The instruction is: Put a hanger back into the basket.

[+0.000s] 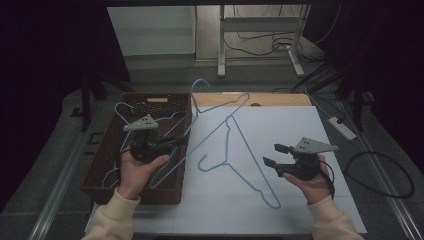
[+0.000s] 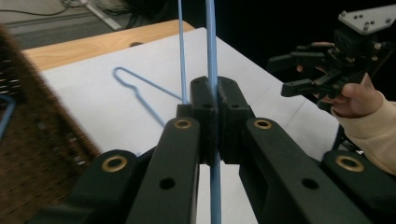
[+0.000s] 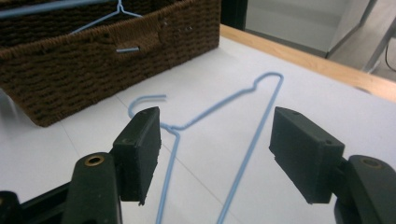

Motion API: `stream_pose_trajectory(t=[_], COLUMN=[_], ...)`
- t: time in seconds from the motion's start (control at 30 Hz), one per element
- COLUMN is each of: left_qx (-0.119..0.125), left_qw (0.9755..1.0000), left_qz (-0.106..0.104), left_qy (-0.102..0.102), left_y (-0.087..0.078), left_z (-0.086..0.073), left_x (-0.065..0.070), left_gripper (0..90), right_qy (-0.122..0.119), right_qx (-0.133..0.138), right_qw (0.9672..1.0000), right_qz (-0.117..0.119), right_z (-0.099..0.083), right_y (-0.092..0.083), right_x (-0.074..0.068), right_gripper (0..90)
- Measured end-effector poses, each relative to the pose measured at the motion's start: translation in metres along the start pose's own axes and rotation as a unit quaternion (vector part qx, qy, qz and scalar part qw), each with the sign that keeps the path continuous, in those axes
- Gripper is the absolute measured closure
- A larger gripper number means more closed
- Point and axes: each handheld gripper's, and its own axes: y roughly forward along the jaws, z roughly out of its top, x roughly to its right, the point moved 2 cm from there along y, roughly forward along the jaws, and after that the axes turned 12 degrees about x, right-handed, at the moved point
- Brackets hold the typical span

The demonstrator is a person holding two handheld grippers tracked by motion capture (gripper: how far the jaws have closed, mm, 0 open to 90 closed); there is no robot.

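My left gripper (image 1: 181, 142) hovers over the right rim of the brown wicker basket (image 1: 135, 192), shut on a blue wire hanger (image 1: 200, 140) that slants up from the basket across the table. In the left gripper view its jaws (image 2: 212, 98) pinch the hanger's wire (image 2: 211, 42). A second blue hanger (image 1: 201, 165) lies flat on the white table (image 1: 300, 125). My right gripper (image 1: 272, 155) hangs to the right of it, open. In the right gripper view the open gripper (image 3: 215, 149) frames that flat hanger (image 3: 219, 109) below, with nothing between the pads.
Another blue hanger (image 1: 120, 106) rests inside the basket (image 3: 93, 60). A wooden strip (image 1: 280, 99) edges the table's far side. Beyond stand metal frame legs (image 1: 222, 45). A power strip (image 1: 342, 127) and a looped cable (image 1: 380, 175) lie on the floor at the right.
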Motion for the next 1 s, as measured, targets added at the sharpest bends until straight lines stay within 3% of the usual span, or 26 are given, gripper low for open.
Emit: stream_pose_trajectory(t=[0.5,1.0], left_qx=[0.029,0.021], left_qw=[0.9985,0.9951], left_qz=[0.046,0.095], left_qy=[-0.008,-0.015], left_y=[-0.056,-0.088], left_z=[0.002,-0.012], left_x=[-0.042,-0.083], left_gripper=[87.3,87.3], right_qy=[0.006,0.008], right_qx=[-0.017,-0.031], right_qw=[0.9997,0.9993], right_qz=[-0.015,-0.022], right_z=[-0.020,-0.029], right_y=[-0.009,-0.010], right_x=[0.011,0.015], right_gripper=[33.9,33.2])
